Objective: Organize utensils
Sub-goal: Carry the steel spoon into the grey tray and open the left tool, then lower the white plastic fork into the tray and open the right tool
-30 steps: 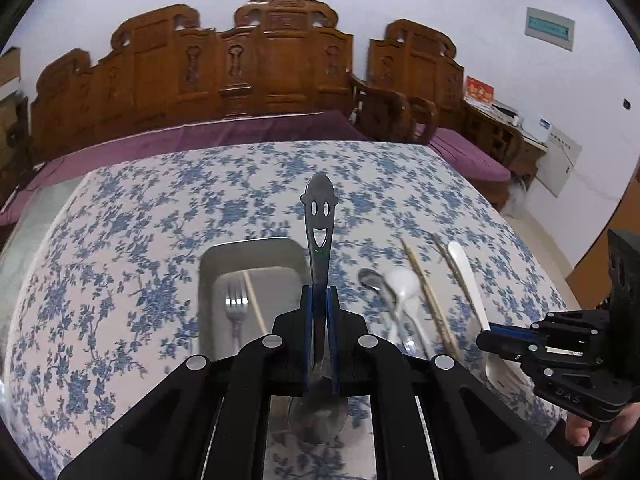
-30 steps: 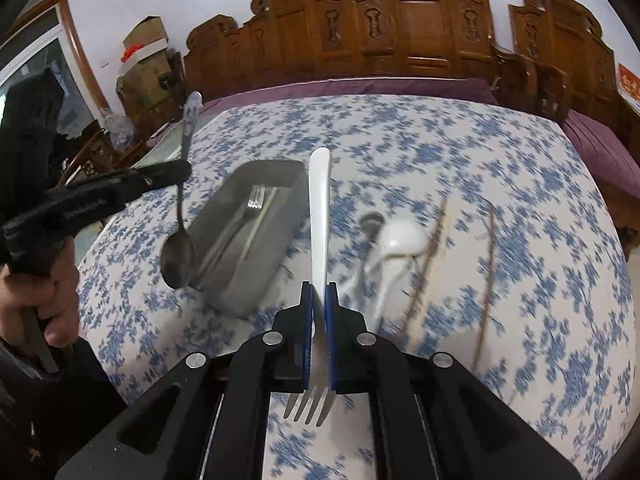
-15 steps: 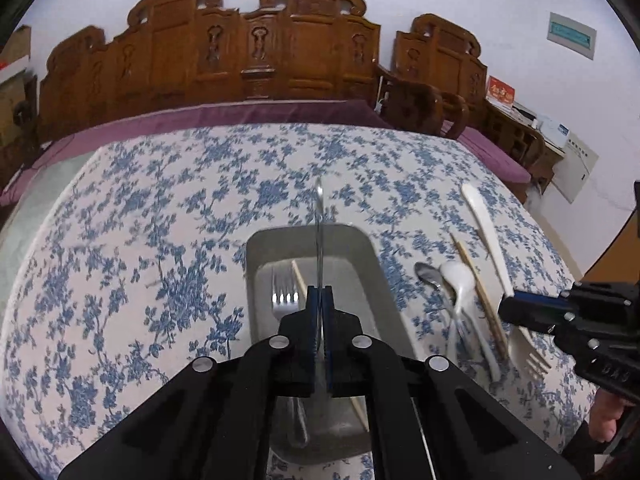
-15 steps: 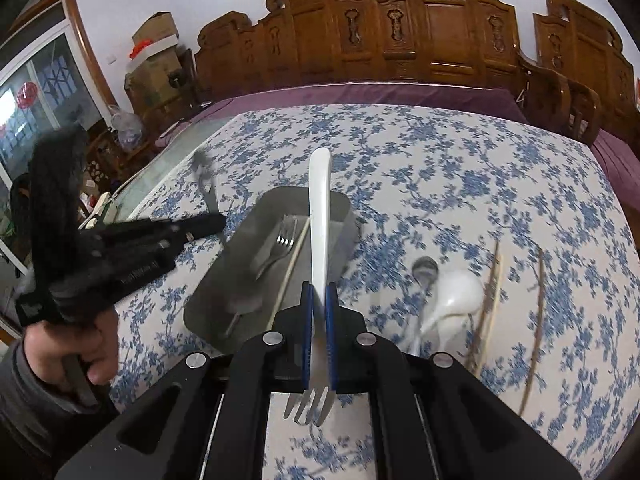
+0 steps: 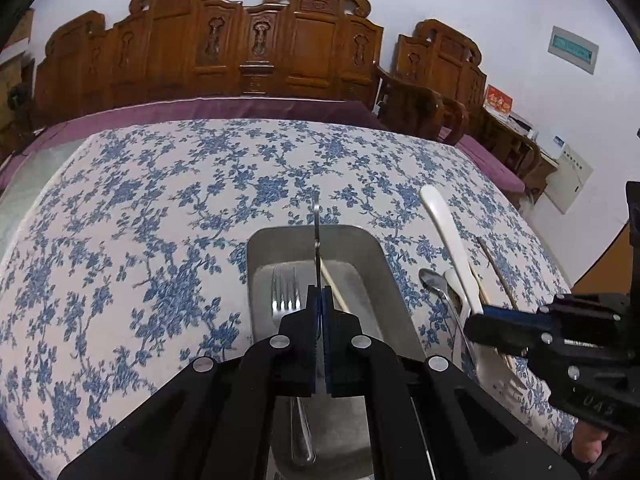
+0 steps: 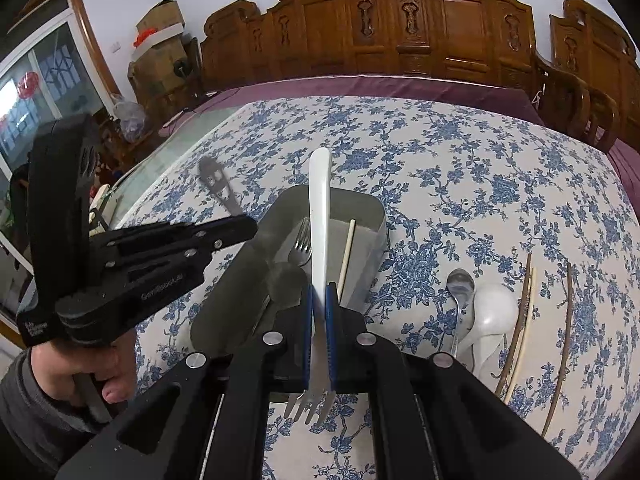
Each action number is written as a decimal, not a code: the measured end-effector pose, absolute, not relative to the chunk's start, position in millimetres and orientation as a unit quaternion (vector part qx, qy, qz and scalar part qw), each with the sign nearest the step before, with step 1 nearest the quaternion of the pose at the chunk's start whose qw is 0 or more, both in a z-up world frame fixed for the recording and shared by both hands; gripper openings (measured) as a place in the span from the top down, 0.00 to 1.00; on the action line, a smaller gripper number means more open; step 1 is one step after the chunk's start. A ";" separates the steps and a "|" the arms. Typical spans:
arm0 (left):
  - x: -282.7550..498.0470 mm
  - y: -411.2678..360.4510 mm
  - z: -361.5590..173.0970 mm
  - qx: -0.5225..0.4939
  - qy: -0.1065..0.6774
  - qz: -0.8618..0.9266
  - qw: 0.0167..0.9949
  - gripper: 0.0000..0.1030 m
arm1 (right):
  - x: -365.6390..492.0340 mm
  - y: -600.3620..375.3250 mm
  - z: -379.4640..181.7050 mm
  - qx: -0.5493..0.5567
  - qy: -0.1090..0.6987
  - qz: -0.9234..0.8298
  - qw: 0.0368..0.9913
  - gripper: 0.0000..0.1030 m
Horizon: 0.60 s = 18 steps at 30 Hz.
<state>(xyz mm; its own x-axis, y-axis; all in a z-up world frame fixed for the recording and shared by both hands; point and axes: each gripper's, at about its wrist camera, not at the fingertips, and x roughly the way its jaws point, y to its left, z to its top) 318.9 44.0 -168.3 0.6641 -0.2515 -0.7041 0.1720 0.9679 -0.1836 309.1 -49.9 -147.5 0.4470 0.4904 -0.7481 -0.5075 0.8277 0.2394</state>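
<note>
My left gripper (image 5: 319, 292) is shut on a metal spoon (image 5: 317, 232) with a smiley-face handle, seen edge-on. It hangs over the metal tray (image 5: 256, 248), and its bowl (image 6: 286, 284) is low inside the tray. A metal fork (image 5: 285, 292) and a pale chopstick (image 5: 334, 284) lie in the tray. My right gripper (image 6: 319, 292) is shut on a white-handled fork (image 6: 319, 220), tines toward the camera, just right of the tray (image 6: 376, 216). The left gripper (image 6: 248, 228) shows at left in the right wrist view.
On the blue-flowered tablecloth (image 6: 460, 160), right of the tray, lie a small metal spoon (image 6: 460, 284), a white spoon (image 6: 494, 312) and several chopsticks (image 6: 562, 340). Carved wooden chairs (image 5: 260, 48) stand behind the table. A person's hand (image 6: 80, 368) holds the left gripper.
The left gripper came forward and down over the tray, and its spoon turned edge-on. The right gripper carried the white fork leftward to the tray's side.
</note>
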 end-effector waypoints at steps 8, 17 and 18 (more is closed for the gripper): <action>334.2 40.7 -171.6 -0.066 0.400 -0.149 0.902 0.99 | 313.4 -61.0 -150.0 -0.012 0.440 0.281 0.853 0.93; 320.3 52.0 -158.6 -0.068 0.445 -0.174 0.876 0.99 | 312.2 -61.7 -154.6 -0.013 0.445 0.279 0.851 0.93; 319.4 53.0 -157.8 -0.068 0.450 -0.179 0.872 0.99 | 311.6 -61.0 -154.1 -0.014 0.444 0.280 0.851 0.93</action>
<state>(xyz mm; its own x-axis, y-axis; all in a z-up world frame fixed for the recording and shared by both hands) 319.4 53.0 -157.8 0.5310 -0.3726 -0.7610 0.2508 0.9270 -0.2788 311.6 -61.0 -154.1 0.4485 0.4641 -0.7638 -0.4892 0.8427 0.2248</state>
